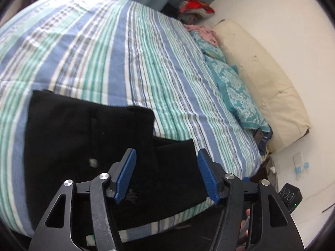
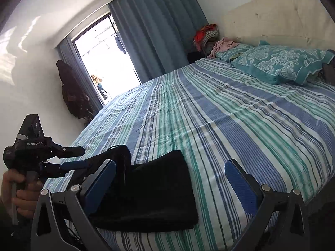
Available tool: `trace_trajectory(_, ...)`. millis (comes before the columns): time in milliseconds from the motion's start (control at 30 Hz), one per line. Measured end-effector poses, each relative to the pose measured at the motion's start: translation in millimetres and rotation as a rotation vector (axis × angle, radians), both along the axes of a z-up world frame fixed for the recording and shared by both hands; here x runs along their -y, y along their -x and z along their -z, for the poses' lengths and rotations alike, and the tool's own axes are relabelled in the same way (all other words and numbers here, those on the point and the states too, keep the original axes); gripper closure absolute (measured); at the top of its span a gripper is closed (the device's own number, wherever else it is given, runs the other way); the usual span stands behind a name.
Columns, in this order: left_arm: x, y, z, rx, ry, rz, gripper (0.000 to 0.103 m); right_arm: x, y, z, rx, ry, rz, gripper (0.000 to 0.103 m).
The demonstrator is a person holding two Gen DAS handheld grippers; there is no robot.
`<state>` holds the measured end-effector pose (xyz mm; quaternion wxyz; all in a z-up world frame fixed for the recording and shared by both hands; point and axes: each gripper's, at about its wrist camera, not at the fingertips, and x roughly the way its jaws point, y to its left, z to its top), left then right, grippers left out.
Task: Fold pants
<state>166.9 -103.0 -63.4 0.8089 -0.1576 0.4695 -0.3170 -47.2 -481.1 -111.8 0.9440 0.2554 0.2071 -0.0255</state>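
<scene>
Black pants (image 1: pixel 88 138) lie folded in layers near the front edge of the striped bed (image 1: pixel 129 48); they also show in the right wrist view (image 2: pixel 152 190). My left gripper (image 1: pixel 166 154) is open just above the pants' near part, with nothing between its blue pads. It also shows in the right wrist view (image 2: pixel 81 156), held at the left over the pants. My right gripper (image 2: pixel 169 167) is open wide and empty, above the pants' right edge and the striped bed (image 2: pixel 240 115).
Teal patterned pillows (image 2: pixel 278 64) and a pink cloth (image 2: pixel 224 44) lie at the bed's head, against a cream headboard (image 1: pixel 261 77). A heap of clothes (image 2: pixel 206 34) sits in the far corner by blue curtains (image 2: pixel 155 25). A dark garment (image 2: pixel 72 92) hangs on the wall.
</scene>
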Motion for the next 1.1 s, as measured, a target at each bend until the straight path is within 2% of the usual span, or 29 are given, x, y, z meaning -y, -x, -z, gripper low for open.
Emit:
trace_trajectory(67, -42.2, 2.1, -9.1, 0.093, -0.030, -0.091, 0.025, -11.2, -9.8, 2.5, -0.009, -0.035, -0.117, 0.000)
trace_trajectory(167, -96.9, 4.0, 9.2, 0.181, -0.173, -0.292, 0.024, -44.4, -34.7, 12.5, -0.064, -0.054, -0.303, 0.000)
trace_trajectory(233, -131.9, 10.3, 32.7, 0.169, -0.237, -0.408, 0.024, -73.7, -55.4, 19.7, -0.116, -0.050, -0.460, 0.000)
trace_trajectory(333, -174.0, 21.3, 67.3, 0.106, -0.243, -0.521, 0.025, -111.5, -86.1, 24.4, -0.164, 0.050, -0.649, 0.001)
trace_trajectory(433, -191.3, 22.3, 81.7, 0.064, -0.275, -0.580, 0.026, -124.4, -125.6, 35.5, -0.256, 0.074, -0.736, 0.020)
trace_trajectory(500, -197.8, 18.7, 80.9, 0.066, -0.244, -0.601, 0.026, -126.3, -146.1, 41.7, -0.295, 0.089, -0.750, 0.020)
trace_trajectory(600, -194.5, 18.4, 84.7, 0.070, -0.257, -0.591, 0.026, -134.0, -168.4, 52.0, -0.370, 0.148, -0.756, 0.021)
trace_trajectory(700, -189.1, 20.7, 90.2, 0.050, -0.260, -0.557, 0.026, -139.5, -175.5, 60.0, -0.440, 0.142, -0.852, 0.025)
trace_trajectory(767, -184.1, 20.2, 91.4, 0.051, -0.265, -0.538, 0.026, -134.7, -174.3, 55.0, -0.424, 0.053, -0.929, 0.029)
trace_trajectory(867, -173.4, 19.3, 92.0, 0.061, -0.283, -0.512, 0.026, -124.3, -175.0, 49.0, -0.395, -0.067, -0.951, 0.030)
trace_trajectory(967, -166.7, 18.2, 95.1, 0.056, -0.299, -0.496, 0.026, -128.5, -186.6, 66.3, -0.476, -0.087, -0.926, 0.032)
trace_trajectory(1033, -165.9, 18.8, 96.8, 0.057, -0.315, -0.493, 0.026, -130.1, -192.2, 78.7, -0.522, -0.107, -0.897, 0.038)
trace_trajectory(1067, -166.6, 19.3, 97.3, 0.058, -0.323, -0.495, 0.026, -128.2, -195.1, 79.3, -0.513, -0.130, -0.871, 0.046)
trace_trajectory(1100, -168.4, 19.5, 97.9, 0.056, -0.329, -0.501, 0.026, -124.7, -197.2, 79.2, -0.505, -0.158, -0.841, 0.063)
